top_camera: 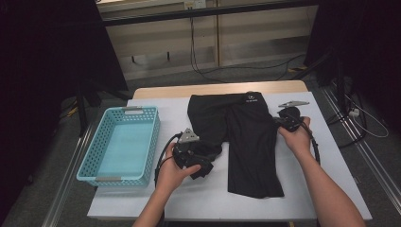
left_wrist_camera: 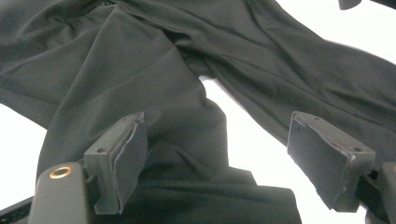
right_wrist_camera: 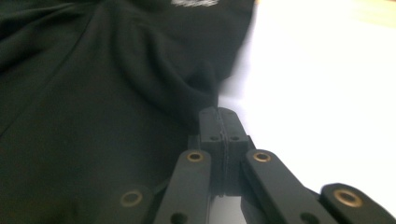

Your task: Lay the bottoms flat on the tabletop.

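— Any lettering to read on those black shorts (top_camera: pixel 246 137)?
— Just a small white logo (top_camera: pixel 250 99) at the waistband, far beyond the jaws; it's too small and blurred to make out.

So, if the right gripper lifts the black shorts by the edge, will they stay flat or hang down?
The black shorts will probably hang limp: the thin fabric already folds and wrinkles by the right gripper. They look light. One pinched edge may slip.
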The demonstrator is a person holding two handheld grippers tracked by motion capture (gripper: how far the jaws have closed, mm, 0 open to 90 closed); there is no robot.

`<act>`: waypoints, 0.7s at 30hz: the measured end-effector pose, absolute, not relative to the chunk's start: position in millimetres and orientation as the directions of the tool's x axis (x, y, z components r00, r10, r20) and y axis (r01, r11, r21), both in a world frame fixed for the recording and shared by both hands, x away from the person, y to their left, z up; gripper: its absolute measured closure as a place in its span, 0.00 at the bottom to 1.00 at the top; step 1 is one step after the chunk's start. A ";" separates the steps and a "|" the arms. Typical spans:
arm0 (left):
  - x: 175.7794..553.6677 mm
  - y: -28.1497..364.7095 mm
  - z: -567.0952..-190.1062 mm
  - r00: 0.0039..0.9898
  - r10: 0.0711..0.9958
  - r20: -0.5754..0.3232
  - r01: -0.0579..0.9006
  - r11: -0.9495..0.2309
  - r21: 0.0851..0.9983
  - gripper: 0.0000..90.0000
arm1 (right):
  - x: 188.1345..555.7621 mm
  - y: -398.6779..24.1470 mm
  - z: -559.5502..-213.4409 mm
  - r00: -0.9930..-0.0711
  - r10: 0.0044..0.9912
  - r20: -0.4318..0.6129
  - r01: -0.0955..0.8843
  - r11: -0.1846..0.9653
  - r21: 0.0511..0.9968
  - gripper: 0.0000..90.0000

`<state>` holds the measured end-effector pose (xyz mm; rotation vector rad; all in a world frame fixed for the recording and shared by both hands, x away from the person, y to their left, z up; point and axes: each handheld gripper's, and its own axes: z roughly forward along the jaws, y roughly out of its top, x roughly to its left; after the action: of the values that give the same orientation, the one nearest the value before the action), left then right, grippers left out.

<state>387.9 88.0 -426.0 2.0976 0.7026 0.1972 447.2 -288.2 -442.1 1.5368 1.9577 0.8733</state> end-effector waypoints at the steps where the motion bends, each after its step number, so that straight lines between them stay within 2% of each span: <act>1: 387.8 88.1 -426.0 0.827 0.550 -0.117 0.409 -0.446 0.796 0.23 | 449.3 -290.9 -441.9 -0.230 0.973 0.004 0.660 0.153 0.735 1.00; 3: 387.4 88.0 -425.9 0.827 0.550 -0.117 0.410 -0.446 0.796 0.23 | 451.8 -295.1 -444.8 -0.214 0.977 -0.009 0.672 0.154 0.724 1.00; 5: 386.8 87.5 -426.2 0.827 0.549 -0.119 0.410 -0.446 0.796 0.23 | 452.4 -295.9 -449.7 -0.215 0.977 0.010 0.690 0.145 0.709 0.89; 7: 386.4 86.9 -427.0 0.829 0.546 -0.120 0.410 -0.449 0.794 0.23 | 448.6 -295.1 -451.9 -0.207 0.978 -0.024 0.686 0.162 0.709 0.81; 10: 386.2 85.4 -427.9 0.831 0.543 -0.124 0.411 -0.447 0.795 0.23 | 439.1 -295.6 -450.8 -0.188 0.982 -0.001 0.683 0.132 0.719 0.70; 16: 384.3 81.6 -426.1 0.835 0.535 -0.125 0.405 -0.445 0.799 0.22 | 403.5 -294.0 -451.6 -0.197 0.979 0.047 0.690 0.104 0.716 0.64; 21: 381.1 74.2 -428.1 0.844 0.522 -0.123 0.399 -0.458 0.794 0.22 | 375.8 -289.3 -451.7 -0.231 0.971 0.058 0.696 0.123 0.707 0.64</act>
<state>381.1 74.2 -428.1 2.1096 0.6705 0.1717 375.8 -289.3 -451.7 1.6102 1.9875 0.8792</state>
